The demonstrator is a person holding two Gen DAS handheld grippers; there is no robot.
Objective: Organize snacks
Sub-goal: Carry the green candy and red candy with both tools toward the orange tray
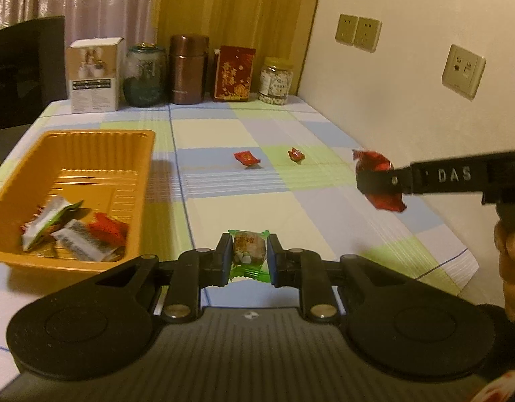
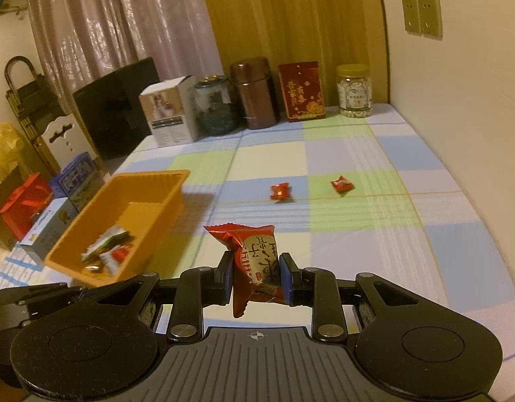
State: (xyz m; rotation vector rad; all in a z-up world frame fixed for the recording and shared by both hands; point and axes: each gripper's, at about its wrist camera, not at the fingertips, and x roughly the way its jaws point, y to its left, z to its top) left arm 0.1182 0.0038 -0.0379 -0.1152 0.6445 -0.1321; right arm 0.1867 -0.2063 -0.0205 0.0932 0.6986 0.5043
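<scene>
Your left tool (image 1: pixel 249 256) is clamped on a green candy (image 1: pixel 249 251), the wrapper's ends sticking out above and below the pads, and it's up off the bench (image 1: pixel 324 221). Your right tool (image 2: pixel 256 276) is pinched tight on a red snack pack (image 2: pixel 255 261), held upright-ish with the print sideways; from the left camera you can see that same pack poking out either side of the black fingers (image 1: pixel 378 181) at the right edge, with your hand (image 1: pixel 510 268) behind it. The orange tray (image 1: pixel 89 140) sits on the left side of the bench, and there's already a small pile of wrappers (image 1: pixel 73 234) in its near end: white, green and red ones jumbled together. Two more red candies are loose on the checked cloth out in the middle, one (image 1: pixel 246 158) nearer the tray and one (image 1: pixel 296 155) further right, clearly apart from each other. Along the back edge, against the curtain, you've got a row: a white box (image 1: pixel 94 75), a glass jar (image 1: pixel 145 75), a brown canister (image 1: pixel 188 68), a red box (image 1: pixel 234 73) and a yellow-lidded jar (image 1: pixel 275 80). In the right view there's also a stack of boxes (image 2: pixel 53 207) off past the tray's left side, a bit blurry.
</scene>
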